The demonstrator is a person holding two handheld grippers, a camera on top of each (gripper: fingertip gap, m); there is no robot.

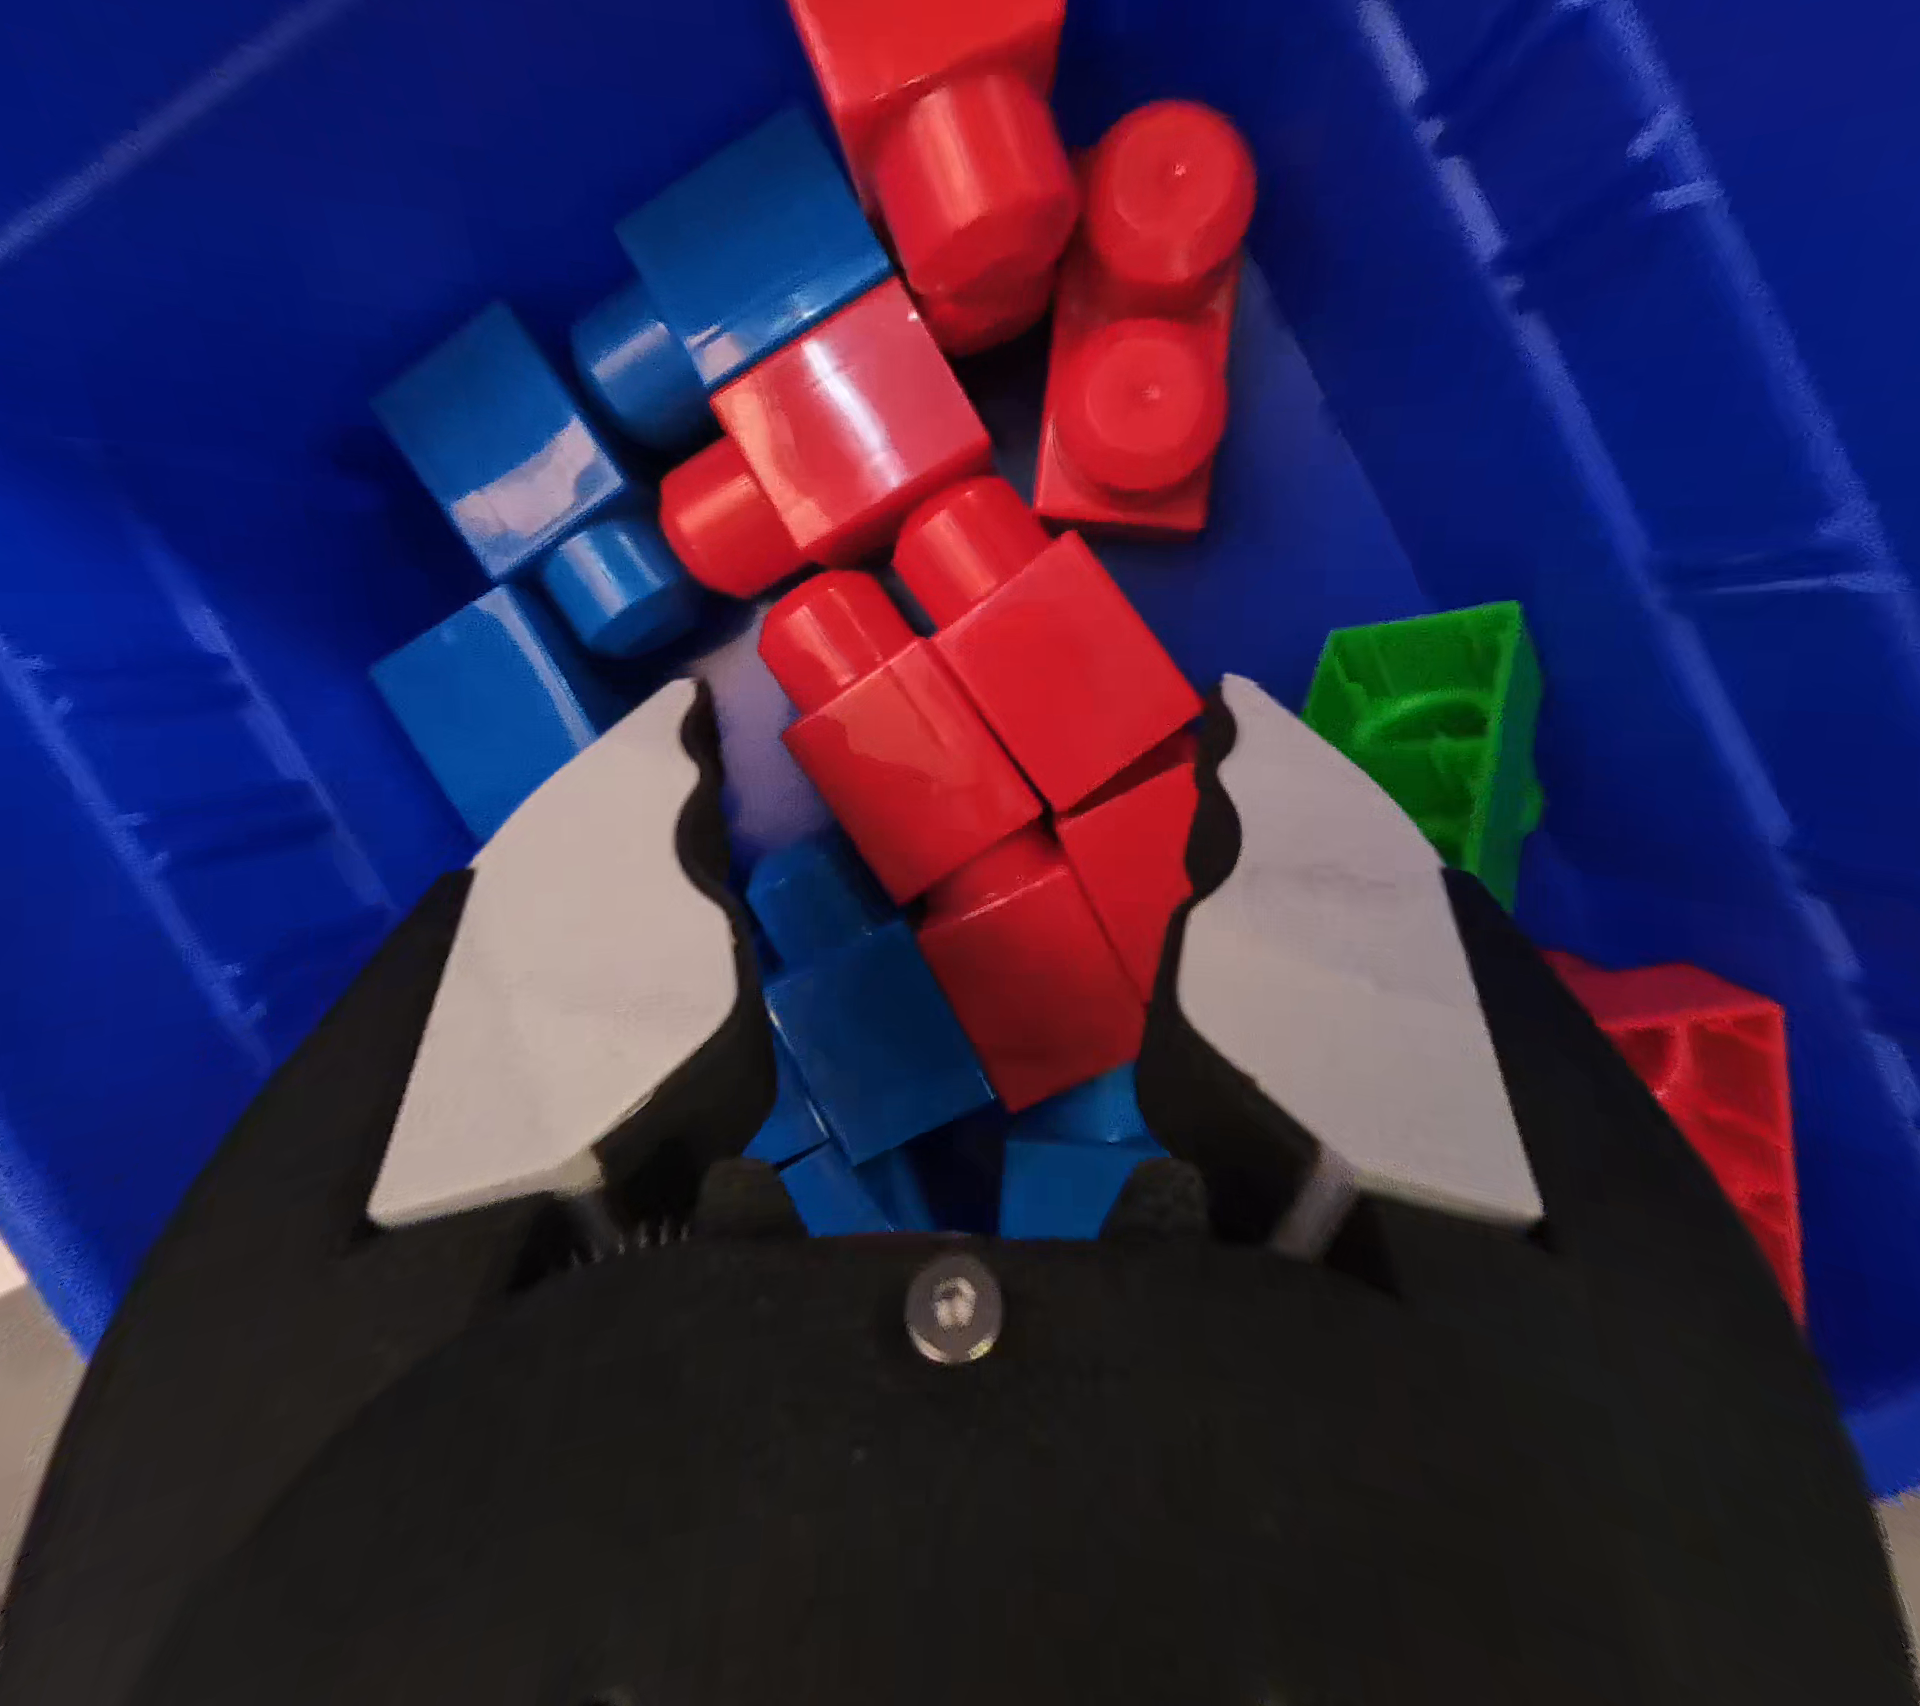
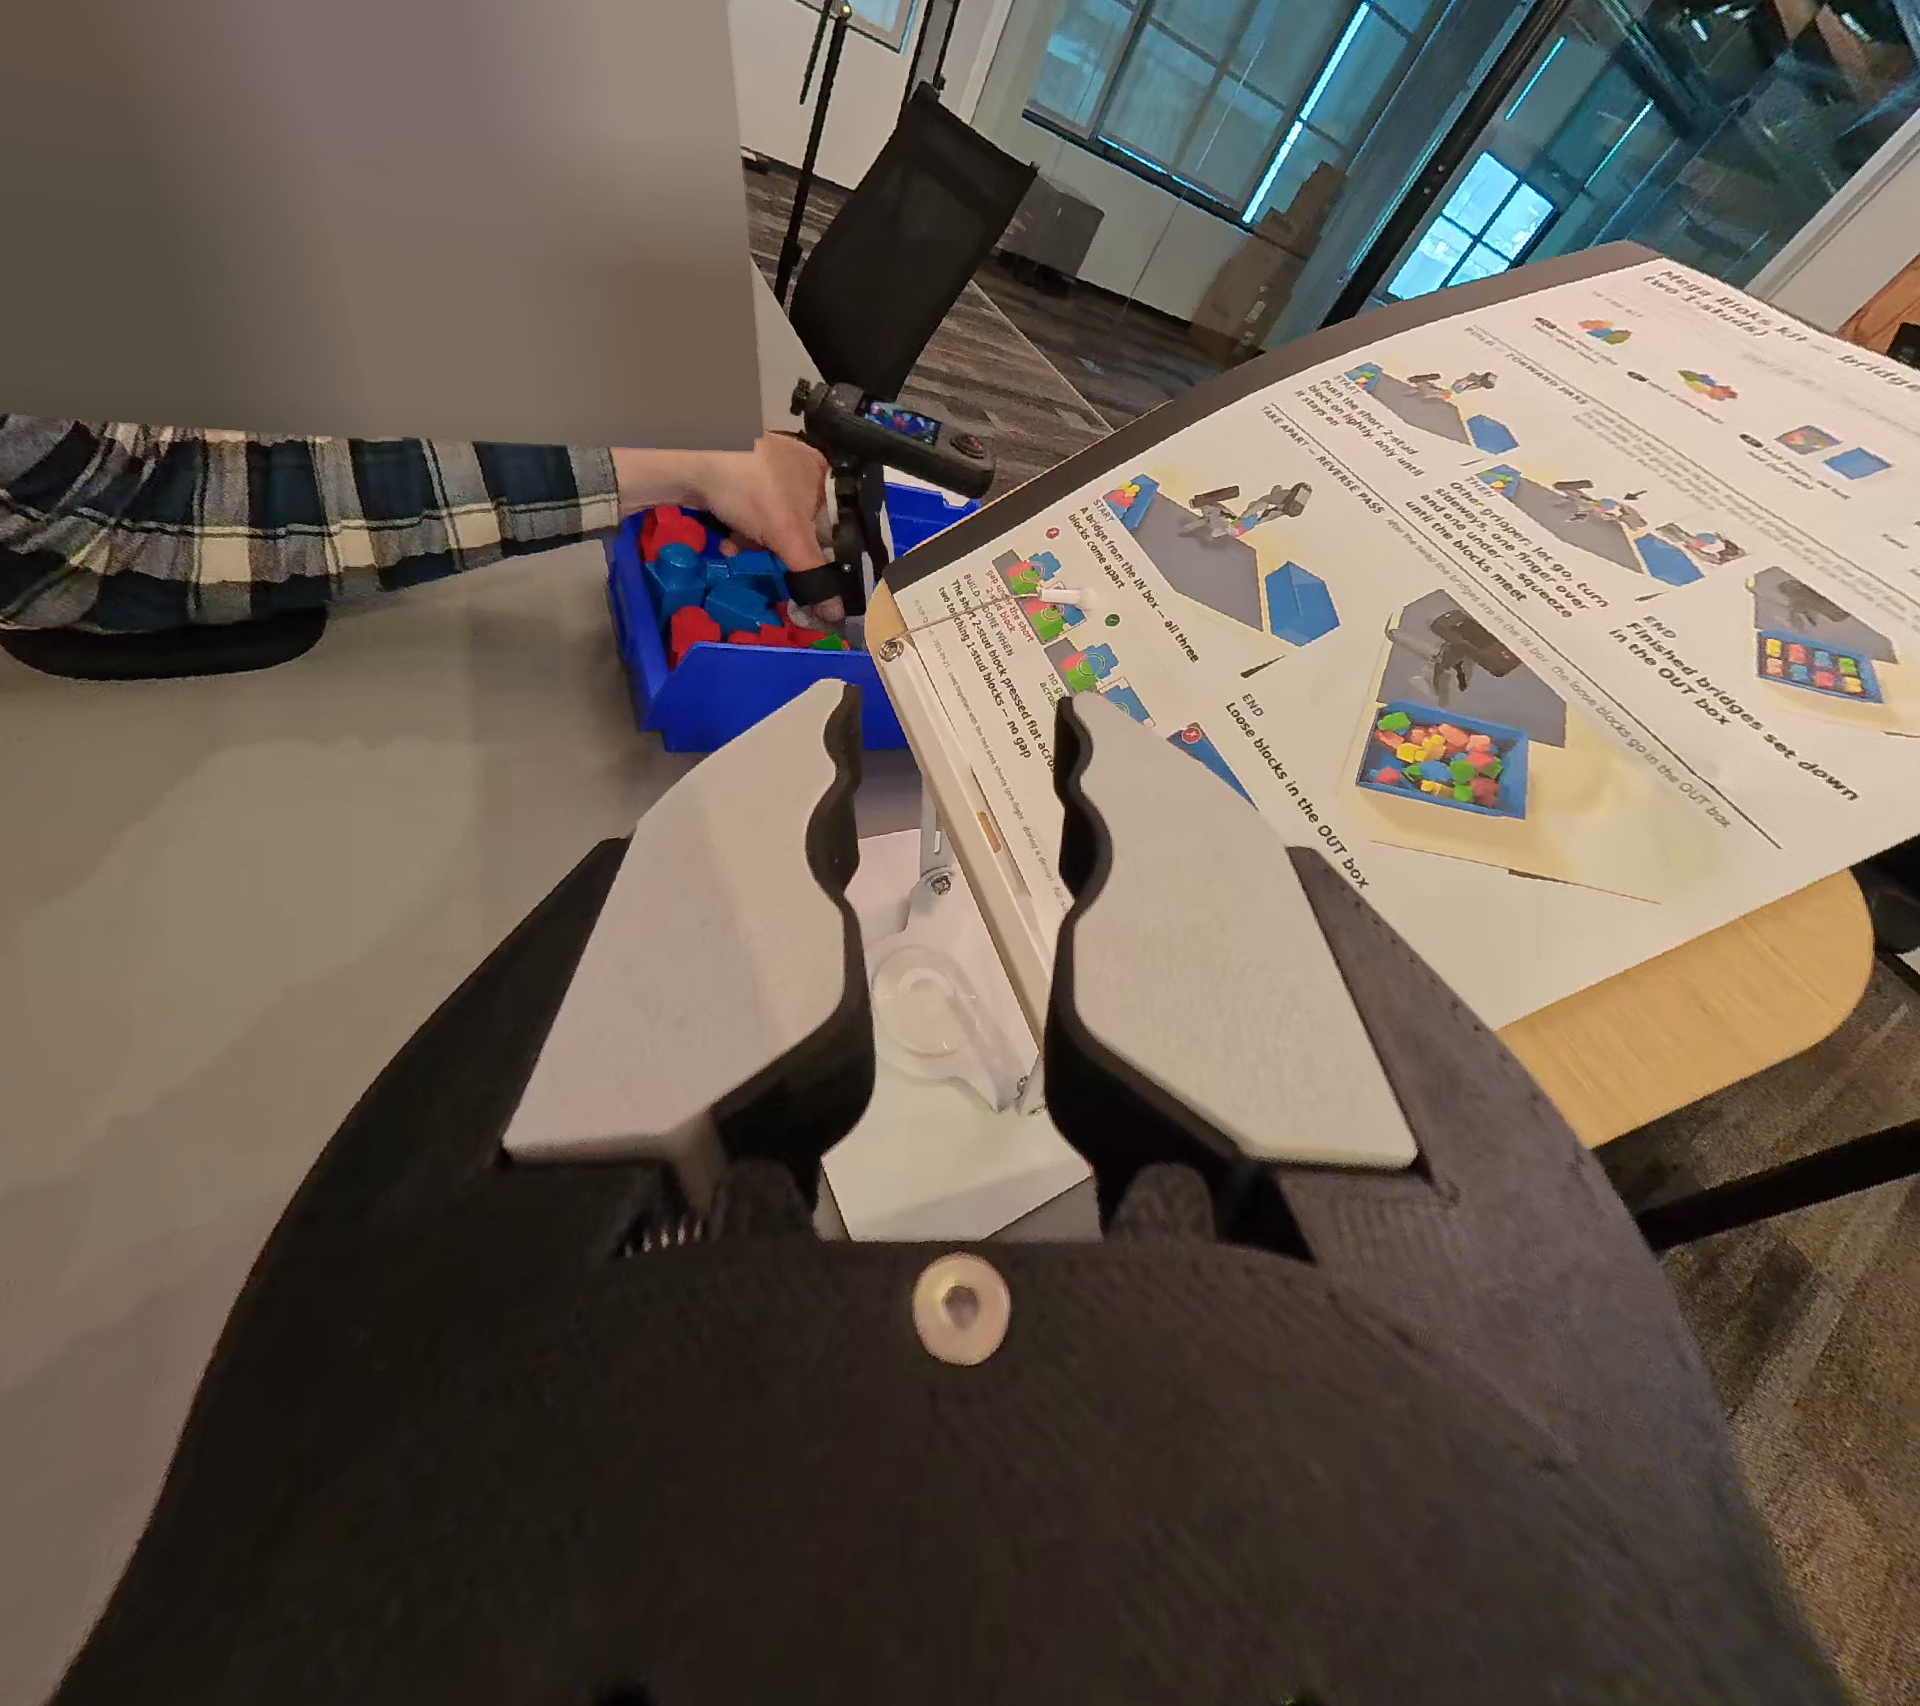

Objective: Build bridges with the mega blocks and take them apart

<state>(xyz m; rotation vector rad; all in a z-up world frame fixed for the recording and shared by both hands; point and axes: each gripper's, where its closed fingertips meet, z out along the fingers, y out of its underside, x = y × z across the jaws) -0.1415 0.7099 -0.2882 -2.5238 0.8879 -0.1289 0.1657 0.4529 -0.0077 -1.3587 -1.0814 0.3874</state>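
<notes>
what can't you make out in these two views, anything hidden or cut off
- Left wrist view: the blue blocks low in the blue bin are partly hidden by the open left gripper.
- Same view: the red block at the right is partly hidden by the gripper.
- Right wrist view: the far bin is small; the blocks cannot be counted.
- Same view: the instruction sheet is cut off at the right edge.

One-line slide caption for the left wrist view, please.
Open left gripper reaching into blue bin, straddling a red block cluster among loose blue blocks.
</notes>
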